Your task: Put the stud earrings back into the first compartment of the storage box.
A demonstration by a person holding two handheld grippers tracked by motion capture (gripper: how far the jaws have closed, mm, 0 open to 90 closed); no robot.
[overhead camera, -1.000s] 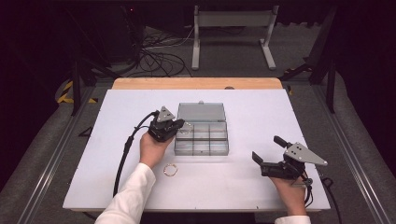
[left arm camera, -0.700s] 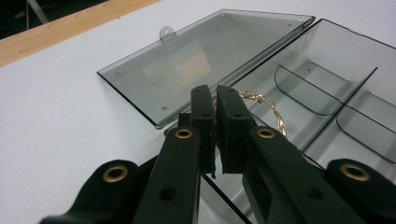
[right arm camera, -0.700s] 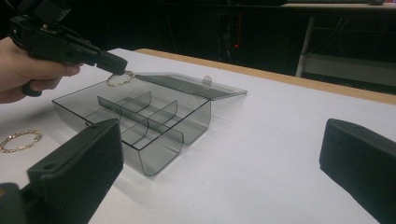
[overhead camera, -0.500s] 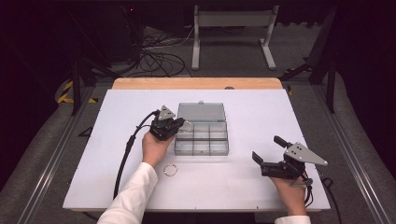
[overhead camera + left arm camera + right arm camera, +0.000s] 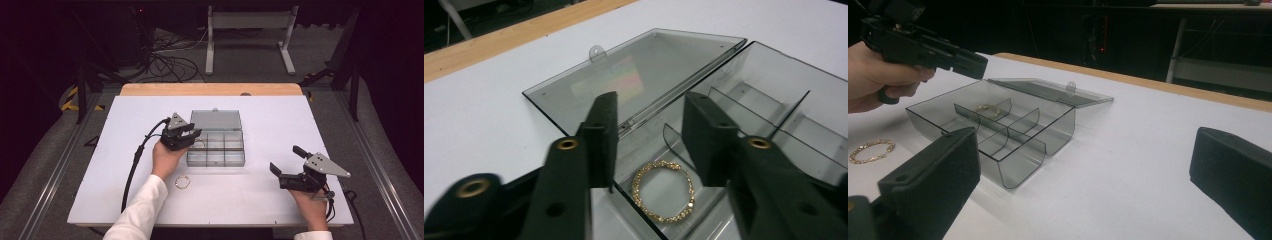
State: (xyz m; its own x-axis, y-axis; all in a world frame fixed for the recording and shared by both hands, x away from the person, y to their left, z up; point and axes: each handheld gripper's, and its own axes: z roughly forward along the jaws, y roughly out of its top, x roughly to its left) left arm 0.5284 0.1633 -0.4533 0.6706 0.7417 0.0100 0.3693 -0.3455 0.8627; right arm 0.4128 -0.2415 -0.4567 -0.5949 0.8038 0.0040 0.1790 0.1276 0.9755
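Dark room, cables on the floor behind, white counter [image 5: 280, 120] with a wooden strip along its far edge. Clear compartment box [image 5: 222, 150] sits mid-counter, lid folded flat toward the far edge. One gold bracelet [image 5: 664, 190] already lies in the box's near-left compartment; left hand-held gripper [image 5: 649, 130] hangs right over it, jaws just opened, apart, nothing between them, so that one looks dropped off. Second gold bracelet [image 5: 182, 182] lies on the counter nearer the front edge, left of the box, not yet boxed. Right hand-held gripper [image 5: 284, 160] rests near the front right corner, jaws wide apart, empty. Roughly half done; lid still open
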